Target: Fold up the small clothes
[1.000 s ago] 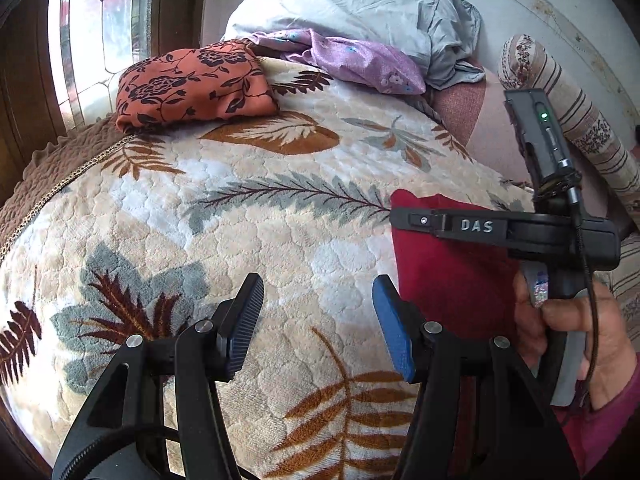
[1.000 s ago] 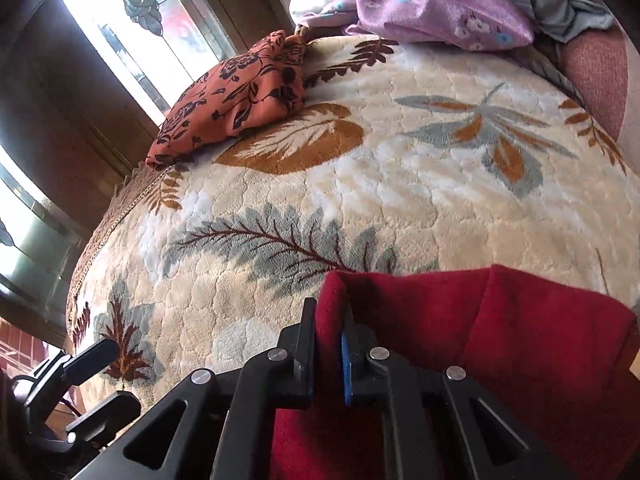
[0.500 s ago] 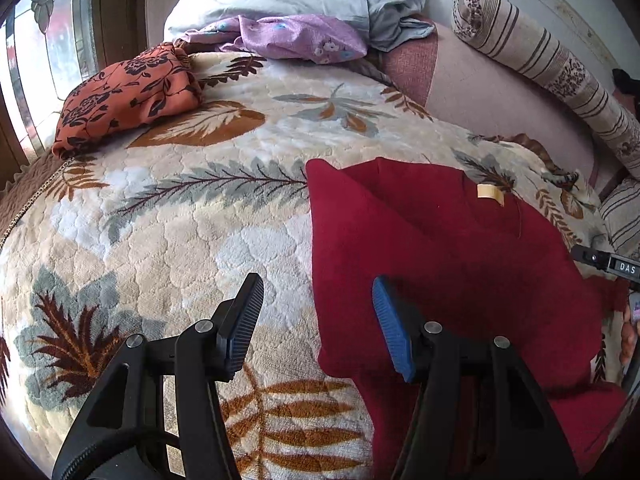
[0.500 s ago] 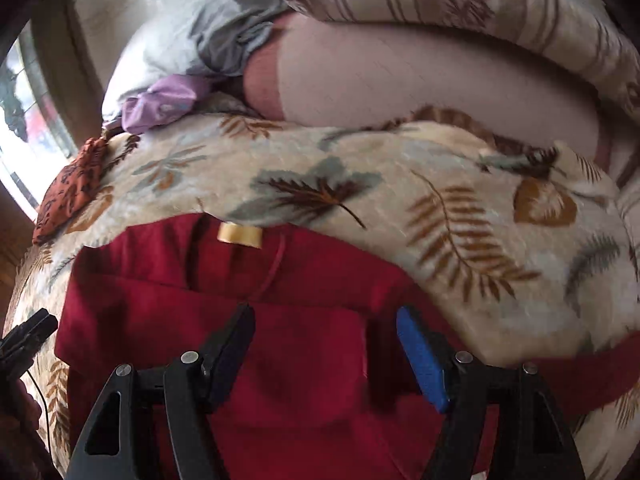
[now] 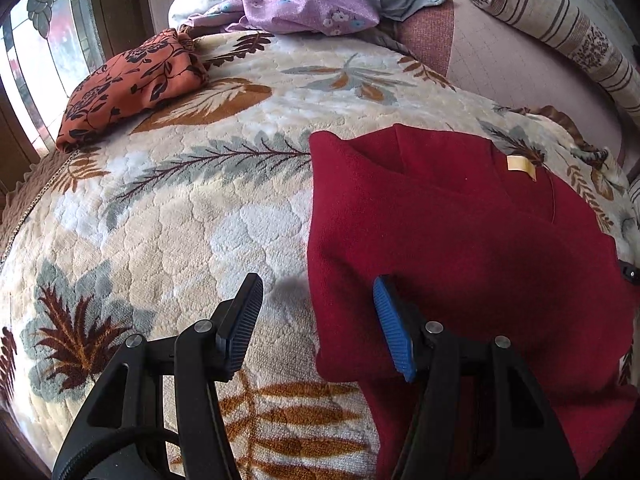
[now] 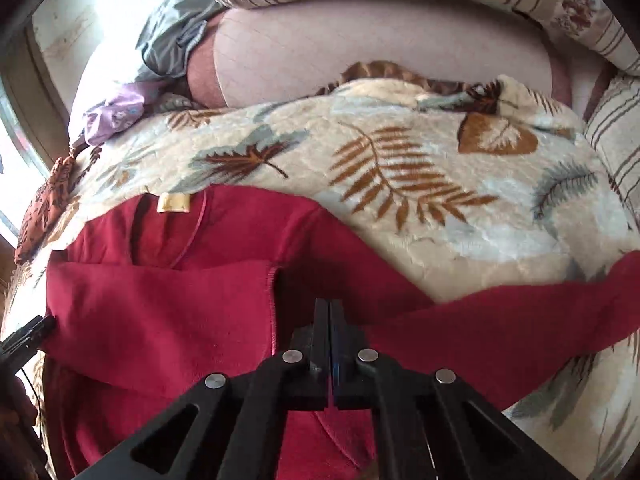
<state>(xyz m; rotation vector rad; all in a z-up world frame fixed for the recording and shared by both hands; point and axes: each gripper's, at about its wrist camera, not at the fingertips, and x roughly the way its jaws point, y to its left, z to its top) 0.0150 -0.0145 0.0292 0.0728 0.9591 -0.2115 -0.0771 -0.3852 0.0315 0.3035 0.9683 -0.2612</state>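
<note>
You're mid-fold on the red garment: it lies on the leaf-print blanket on the bed, neck label at the far end, and its left side is already turned in, giving a straight vertical edge at about 9 o'clock of the cloth in the left wrist view. The right sleeve is not yet folded; in the right wrist view it trails out toward 3 o'clock across the blanket. Your left hand-held gripper is spread, nothing between the pads, hovering astride that folded left edge: black finger over the blanket, blue finger over the red cloth. Your right hand-held gripper is pressed together, low over the cloth near where the sleeve leaves the body; I can't tell whether any fabric is caught between the pads. My read is that the next step is the right-side fold. It calls for a confirmed pinch on the sleeve or right edge, then carrying it across toward 9 o'clock so it lands on the already folded panel, edges parallel. Use the left gripper to pin the folded side so the thick knit doesn't drag. The orange floral cloth at 10 o'clock looks folded already and is well apart.
</note>
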